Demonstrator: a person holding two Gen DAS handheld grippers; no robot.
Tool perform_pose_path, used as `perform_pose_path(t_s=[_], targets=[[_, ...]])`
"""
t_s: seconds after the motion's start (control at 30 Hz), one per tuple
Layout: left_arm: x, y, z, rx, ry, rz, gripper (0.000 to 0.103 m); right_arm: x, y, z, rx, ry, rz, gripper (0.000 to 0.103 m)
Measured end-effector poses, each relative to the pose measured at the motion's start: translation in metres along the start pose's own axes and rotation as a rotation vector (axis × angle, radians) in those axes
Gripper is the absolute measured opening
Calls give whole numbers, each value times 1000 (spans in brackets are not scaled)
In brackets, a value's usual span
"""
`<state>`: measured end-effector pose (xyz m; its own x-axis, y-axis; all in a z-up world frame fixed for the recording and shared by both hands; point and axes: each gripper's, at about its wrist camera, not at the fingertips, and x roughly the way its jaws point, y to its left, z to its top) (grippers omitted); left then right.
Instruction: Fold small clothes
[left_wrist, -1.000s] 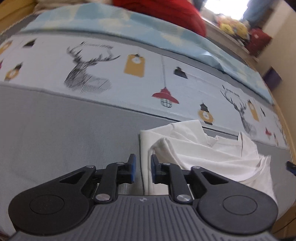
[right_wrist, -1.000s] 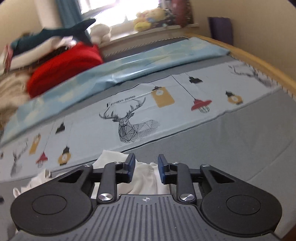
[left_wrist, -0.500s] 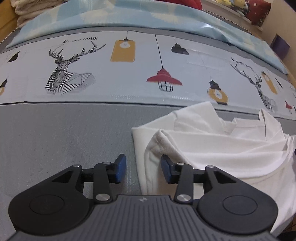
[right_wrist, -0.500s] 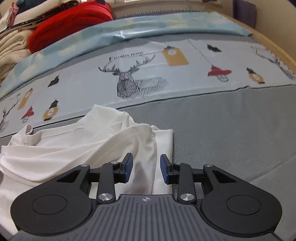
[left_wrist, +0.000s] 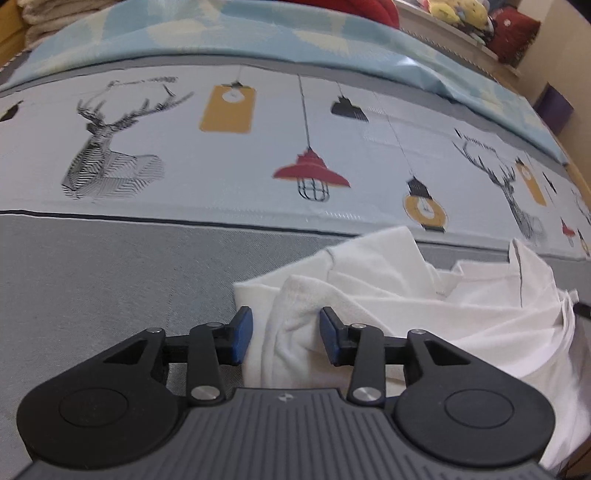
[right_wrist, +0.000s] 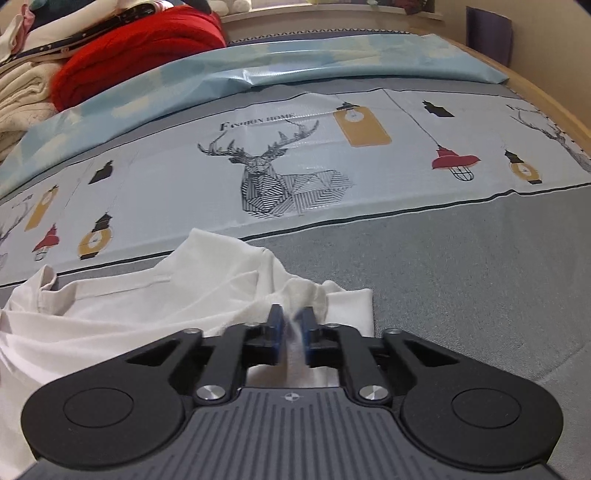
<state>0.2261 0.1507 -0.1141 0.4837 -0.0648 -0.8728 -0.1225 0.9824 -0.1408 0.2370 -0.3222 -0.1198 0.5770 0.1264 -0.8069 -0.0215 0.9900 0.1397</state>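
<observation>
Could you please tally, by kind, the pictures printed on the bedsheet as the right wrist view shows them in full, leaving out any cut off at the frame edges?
Deer head: 1
Red hanging lamps: 2
Black lamp silhouettes: 2
Round yellow lanterns: 2
Yellow bulb tags: 2
Total: 9

Garment on the bed, a gripper at each of its near corners

The crumpled garment (left_wrist: 424, 295) lies on the near part of the bed (left_wrist: 110, 277), with the printed sheet (left_wrist: 258, 155) stretching behind it and a folded blanket (right_wrist: 295, 62) farther back. A pile of bedding (right_wrist: 140, 55) sits at the far left in the right wrist view. The left gripper (left_wrist: 284, 334) straddles the garment's near left edge, fingers (left_wrist: 242, 334) spread to either side of a fold. The right gripper (right_wrist: 291, 328) sits at the garment's near right corner, cloth between its fingers.
</observation>
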Motion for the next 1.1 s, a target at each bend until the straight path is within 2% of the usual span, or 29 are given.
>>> perform_pose_path(t_s=[0.03,0.07,0.1,0.2,0.3,0.33,0.4,0.43,0.47,0.53,0.57,0.6,0.63,0.7,0.77,0.87,0.97,1.1], targets=[[0,-2,-1,18,0,2,35,1,0,0,3,-1,-7,3],[-1,-3,-1,39,-4,8,7,0,0,1,7,-6,-11,2],[-3,-3,-1,61,-12,16,4,-1,0,2,10,-17,-19,1],[-24,5,3,41,-105,-9,3,-12,-4,7,50,-84,-43,0],[-48,15,8,-6,-240,7,3,-35,-14,16,159,-223,-39,0],[-50,19,10,-27,-261,21,3,-43,-15,19,181,-272,-33,0],[-44,27,11,-79,-240,26,5,-50,-14,22,185,-345,-50,0],[-38,28,11,-94,-200,26,6,-49,-14,23,191,-351,-60,1],[-32,29,10,-103,-158,37,6,-44,-15,24,203,-329,-62,1],[-25,30,9,-107,-114,44,8,-28,-18,26,236,-234,-92,8],[-25,31,9,-108,-108,35,11,-21,-20,25,249,-187,-103,20],[-25,33,8,-111,-102,24,19,-16,-21,24,259,-157,-103,29],[-25,37,6,-117,-93,14,23,-14,-23,22,263,-147,-97,31],[-21,43,5,-135,-64,-9,30,-12,-22,20,237,-118,-79,31],[-17,47,3,-152,-33,-22,30,-10,-21,18,222,-89,-64,31],[-12,47,2,-157,-26,-2,32,-5,-21,12,207,-31,-6,31],[-5,45,4,-179,-23,0,40,0,-15,6,159,23,1,31],[6,41,7,-204,-15,0,44,8,-6,0,117,67,2,30]])
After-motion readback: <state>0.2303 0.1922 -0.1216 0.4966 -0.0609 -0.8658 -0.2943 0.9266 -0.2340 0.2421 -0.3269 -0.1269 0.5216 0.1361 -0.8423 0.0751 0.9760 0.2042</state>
